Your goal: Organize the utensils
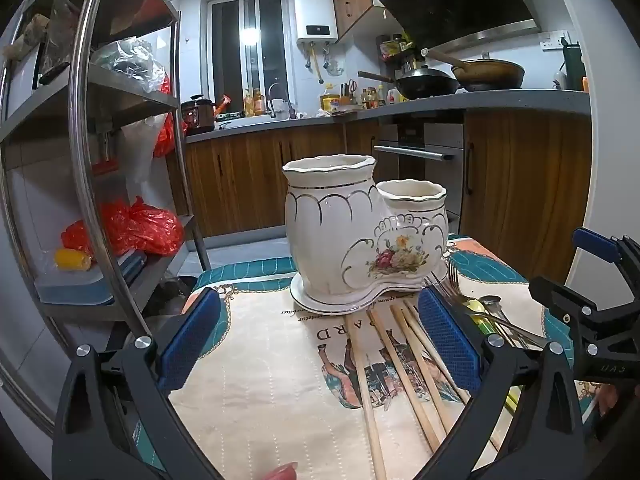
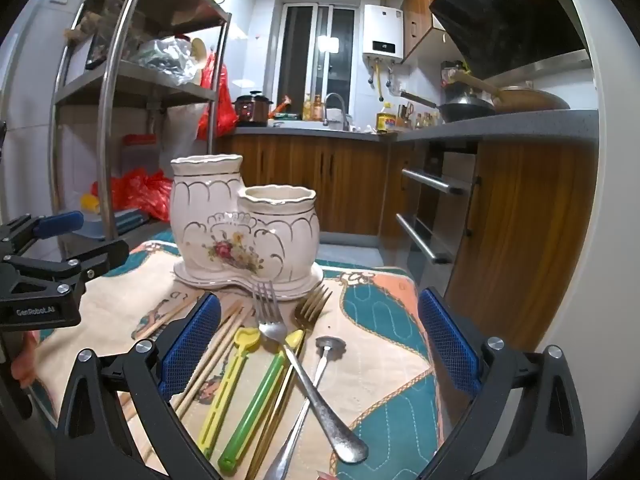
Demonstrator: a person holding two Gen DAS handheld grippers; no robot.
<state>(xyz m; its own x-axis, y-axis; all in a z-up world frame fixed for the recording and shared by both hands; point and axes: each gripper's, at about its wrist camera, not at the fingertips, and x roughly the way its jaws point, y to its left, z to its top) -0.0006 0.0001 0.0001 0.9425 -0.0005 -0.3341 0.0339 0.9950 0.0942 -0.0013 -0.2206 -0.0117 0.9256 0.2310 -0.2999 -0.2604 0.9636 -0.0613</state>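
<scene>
Both grippers' blue fingers stand wide apart with nothing between the pads: the left gripper [image 1: 316,344] hovers over the wooden chopsticks [image 1: 404,376], the right gripper [image 2: 320,348] over the silver fork [image 2: 304,376], gold fork [image 2: 308,308], spoon [image 2: 320,368] and two plastic sticks [image 2: 240,392]. The ceramic two-cup holder [image 2: 244,224] behind them looks empty, so sorting seems not yet begun; every utensil lies loose on the patterned cloth [image 2: 384,384].
</scene>
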